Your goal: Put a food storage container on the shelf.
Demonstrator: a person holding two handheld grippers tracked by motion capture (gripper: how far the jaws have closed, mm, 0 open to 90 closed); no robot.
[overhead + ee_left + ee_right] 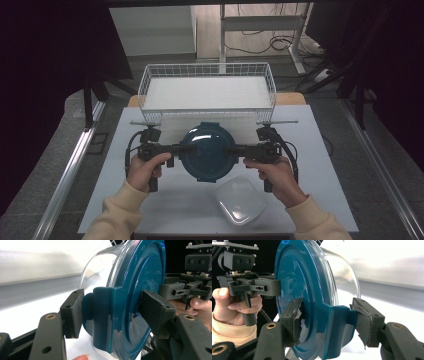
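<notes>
Grippers on both sides clamp one round container (208, 151), a clear bowl under a dark teal lid with side latches. The left gripper (176, 148) grips the container's left latch: in the left gripper view its jaws stand partly apart with the latch tab (103, 315) between them, one pad on the tab's outer face and the other on the lid's top. The right gripper (239, 149) holds the opposite latch (337, 325) the same way, its worn pads pressed on either side. The container sits between the two hands above the white table (310, 150), just in front of a white wire basket (207, 93). A clear square lid (240, 201) lies on the table near the right hand (276, 175).
</notes>
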